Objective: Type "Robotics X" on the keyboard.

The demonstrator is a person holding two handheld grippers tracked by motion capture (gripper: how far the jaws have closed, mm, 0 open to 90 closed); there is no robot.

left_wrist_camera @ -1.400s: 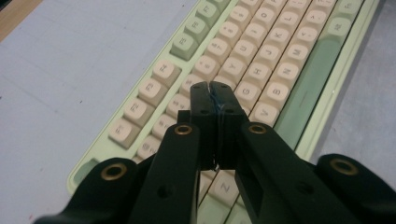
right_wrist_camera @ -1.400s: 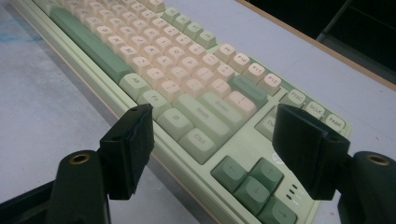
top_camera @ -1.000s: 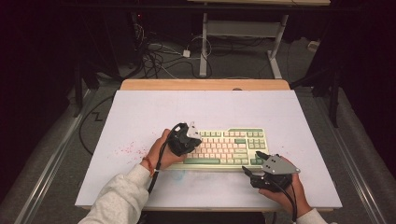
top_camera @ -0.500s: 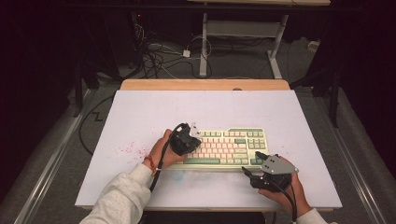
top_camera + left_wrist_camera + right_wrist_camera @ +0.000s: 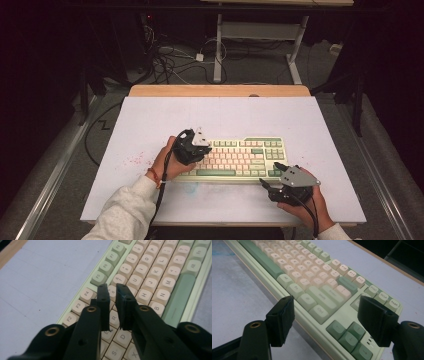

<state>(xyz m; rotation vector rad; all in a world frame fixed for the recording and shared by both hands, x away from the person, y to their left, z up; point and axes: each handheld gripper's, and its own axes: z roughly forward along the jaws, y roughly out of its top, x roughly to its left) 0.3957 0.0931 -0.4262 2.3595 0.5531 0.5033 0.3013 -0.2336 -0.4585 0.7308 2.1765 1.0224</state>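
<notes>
A pale green keyboard [image 5: 240, 155] with cream keys lies on the white table top. My left gripper [image 5: 202, 150] hovers over its left half. In the left gripper view the tips [image 5: 112, 288] hang above the number row of the keyboard [image 5: 150, 272], and the jaws have just been opening to a narrow gap with nothing between them. My right gripper [image 5: 271, 174] stands wide open at the near right corner. In the right gripper view [image 5: 325, 302] one jaw is beside the front edge of the keyboard [image 5: 312, 272] and the other above the arrow keys, with no press visible.
The white board [image 5: 150, 125] has a wooden strip [image 5: 220, 91] along its far edge and red specks [image 5: 135, 160] left of the keyboard. Cables [image 5: 170, 55] and desk legs [image 5: 218, 50] lie on the dark floor beyond.
My left gripper has shifted slightly to the left over the keyboard. The right gripper has stayed where it was.
</notes>
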